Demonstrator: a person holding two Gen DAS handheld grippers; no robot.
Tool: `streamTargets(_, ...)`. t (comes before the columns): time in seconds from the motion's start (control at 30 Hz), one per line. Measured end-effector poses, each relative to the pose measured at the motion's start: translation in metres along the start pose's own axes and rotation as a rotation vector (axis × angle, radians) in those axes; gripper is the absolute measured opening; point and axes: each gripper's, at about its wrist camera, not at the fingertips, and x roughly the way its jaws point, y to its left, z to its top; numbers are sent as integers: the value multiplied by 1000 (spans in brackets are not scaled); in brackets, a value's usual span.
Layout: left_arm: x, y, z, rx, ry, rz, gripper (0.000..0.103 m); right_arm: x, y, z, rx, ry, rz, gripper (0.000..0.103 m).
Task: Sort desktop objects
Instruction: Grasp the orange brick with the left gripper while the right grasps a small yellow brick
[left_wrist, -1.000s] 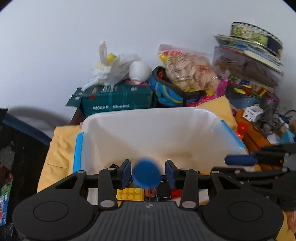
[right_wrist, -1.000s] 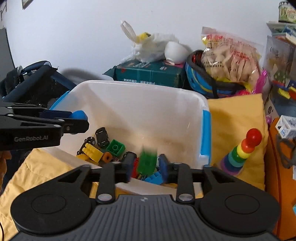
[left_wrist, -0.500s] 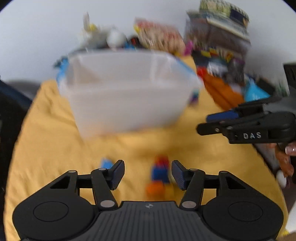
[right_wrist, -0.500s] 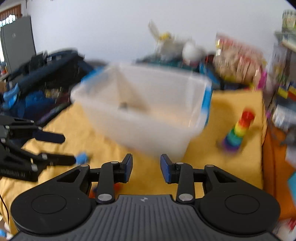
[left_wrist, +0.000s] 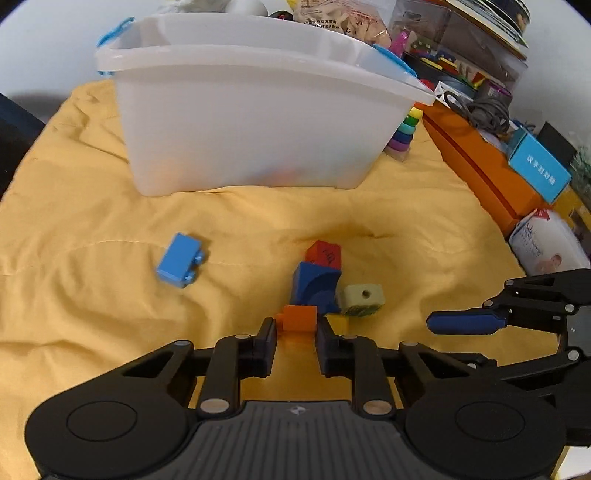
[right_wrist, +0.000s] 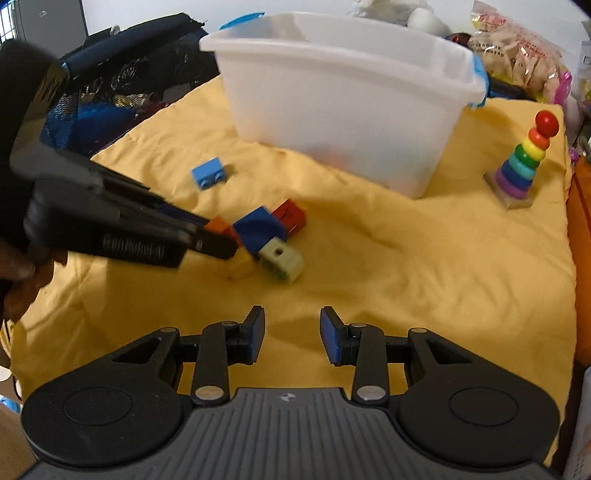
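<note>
A cluster of blocks lies on the yellow cloth: an orange block (left_wrist: 299, 318), a dark blue block (left_wrist: 316, 286), a red block (left_wrist: 324, 253), a pale green bead block (left_wrist: 361, 299) and a small yellow block (left_wrist: 338, 322). My left gripper (left_wrist: 295, 341) is open, low over the cloth, with the orange block just between its fingertips. A light blue brick (left_wrist: 180, 264) lies apart to the left. My right gripper (right_wrist: 291, 334) is open and empty above bare cloth, short of the cluster (right_wrist: 264, 236). The white bin (left_wrist: 255, 110) stands behind.
A rainbow ring stacker (right_wrist: 524, 162) stands right of the bin. An orange box (left_wrist: 480, 166), a blue carton (left_wrist: 537, 171) and a wipes pack (left_wrist: 546, 243) line the right edge. A dark bag (right_wrist: 110, 85) lies off the cloth's left side.
Both grippers released their pieces over the bin, then drew back and dropped low. My left gripper now straddles the orange block; my right one has opened wider.
</note>
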Motion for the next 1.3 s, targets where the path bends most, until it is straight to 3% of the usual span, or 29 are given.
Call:
streamTargets(0.17,-24,6,-22,36,25,1,26,4,15,-1,-9,-21,64,38)
streamTargets(0.27,-32,6,-35,70,28,42,26,12,21,7,-13,-33,65,38)
streamTargets(0.47,-32,4,-47,68,28,27,26,35,20,22,55,-18,76,38)
streamTargets(0.57,-27,6,-48,59,31,24,26,44,21,24,47,-14,65,32)
streamTargets(0.73,-22,4,-46,67,23,18,26,40,30,22,-16,-13,35,28)
streamTargets(1.0,-27,-2,-43,76,12,-6,25,8,15,4,1,-21,8,28)
streamTargets(1.13,-48,-5,-26,67,-52,-30,25,-2,-2,3,68,-23,4,29)
streamTargets(1.3,-79,-6,26,82,-193,-34,25,-28,-11,34,57,-135,-40,29)
